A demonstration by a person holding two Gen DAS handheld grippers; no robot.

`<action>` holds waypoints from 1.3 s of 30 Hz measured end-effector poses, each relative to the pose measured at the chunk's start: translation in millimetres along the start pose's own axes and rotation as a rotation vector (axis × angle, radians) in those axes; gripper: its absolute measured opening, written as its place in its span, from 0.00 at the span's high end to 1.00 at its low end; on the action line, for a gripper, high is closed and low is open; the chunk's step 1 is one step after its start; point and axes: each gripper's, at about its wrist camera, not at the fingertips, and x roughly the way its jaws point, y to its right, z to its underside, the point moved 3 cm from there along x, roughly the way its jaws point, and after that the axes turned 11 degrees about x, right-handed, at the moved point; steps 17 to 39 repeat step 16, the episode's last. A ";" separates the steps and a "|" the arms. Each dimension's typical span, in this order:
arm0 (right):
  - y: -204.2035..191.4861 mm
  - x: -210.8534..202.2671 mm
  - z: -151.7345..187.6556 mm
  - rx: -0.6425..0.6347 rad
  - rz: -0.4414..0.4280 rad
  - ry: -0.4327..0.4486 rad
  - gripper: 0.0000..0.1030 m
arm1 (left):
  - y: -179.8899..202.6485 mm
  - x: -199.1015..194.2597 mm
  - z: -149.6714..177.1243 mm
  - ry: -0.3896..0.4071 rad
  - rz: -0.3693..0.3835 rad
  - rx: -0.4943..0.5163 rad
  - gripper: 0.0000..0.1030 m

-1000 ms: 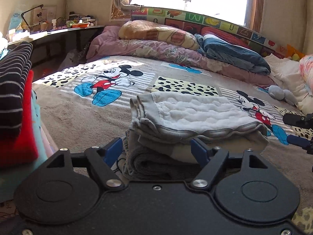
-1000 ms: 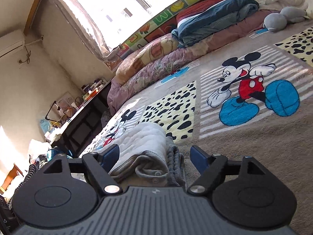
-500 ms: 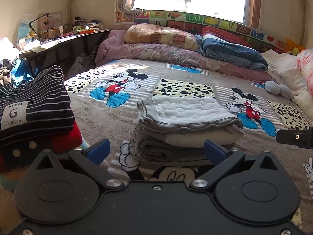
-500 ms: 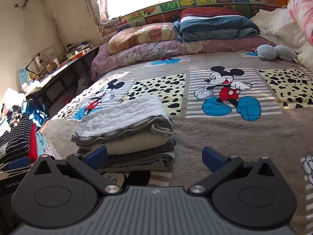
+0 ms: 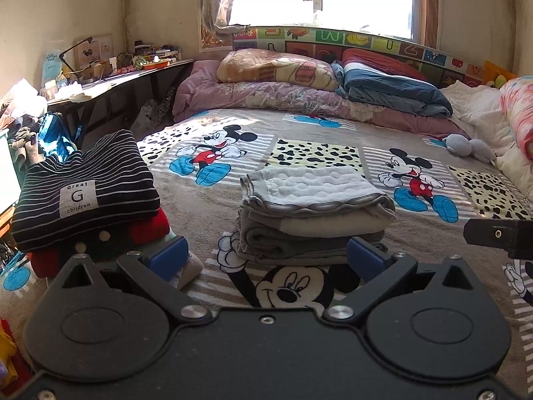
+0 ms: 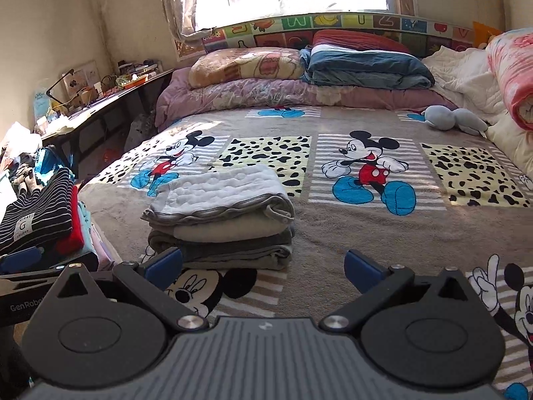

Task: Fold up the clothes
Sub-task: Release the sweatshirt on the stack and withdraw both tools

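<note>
Resting squarely: quilted grey stack (image 5: 313, 213) (plush blanket (image 5: 299, 140))

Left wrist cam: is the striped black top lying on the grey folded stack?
No. The striped black top sits on a separate pile with a red garment, left of the grey folded stack.

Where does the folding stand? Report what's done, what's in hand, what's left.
Done: the grey folded stack sits squared on the Mickey blanket, and a second pile topped by a striped shirt lies beside it. In hand: nothing; the left gripper and right gripper, whose jaws have just been opening, are both empty. Left: no unfolded garment shows on the blanket.
</note>
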 end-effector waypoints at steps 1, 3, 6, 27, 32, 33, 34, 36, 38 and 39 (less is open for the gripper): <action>-1.0 -4.6 0.9 0.000 0.002 0.003 0.00 | 0.8 -4.5 0.3 0.001 0.002 -0.004 0.00; -2.3 -13.1 3.0 0.000 0.004 0.004 0.00 | 2.1 -12.0 0.5 0.002 0.006 -0.008 0.00; -3.7 -24.7 8.1 -0.003 0.005 0.003 0.00 | 5.2 -24.0 1.9 0.002 0.006 -0.010 0.00; -11.1 -57.2 41.6 -0.017 0.003 -0.013 0.00 | 11.9 -63.4 14.4 0.004 0.007 0.008 0.00; -11.1 -57.2 41.6 -0.017 0.003 -0.013 0.00 | 11.9 -63.4 14.4 0.004 0.007 0.008 0.00; -11.1 -57.2 41.6 -0.017 0.003 -0.013 0.00 | 11.9 -63.4 14.4 0.004 0.007 0.008 0.00; -11.1 -57.2 41.6 -0.017 0.003 -0.013 0.00 | 11.9 -63.4 14.4 0.004 0.007 0.008 0.00; -11.1 -57.2 41.6 -0.017 0.003 -0.013 0.00 | 11.9 -63.4 14.4 0.004 0.007 0.008 0.00; -11.1 -57.2 41.6 -0.017 0.003 -0.013 0.00 | 11.9 -63.4 14.4 0.004 0.007 0.008 0.00; -11.1 -57.2 41.6 -0.017 0.003 -0.013 0.00 | 11.9 -63.4 14.4 0.004 0.007 0.008 0.00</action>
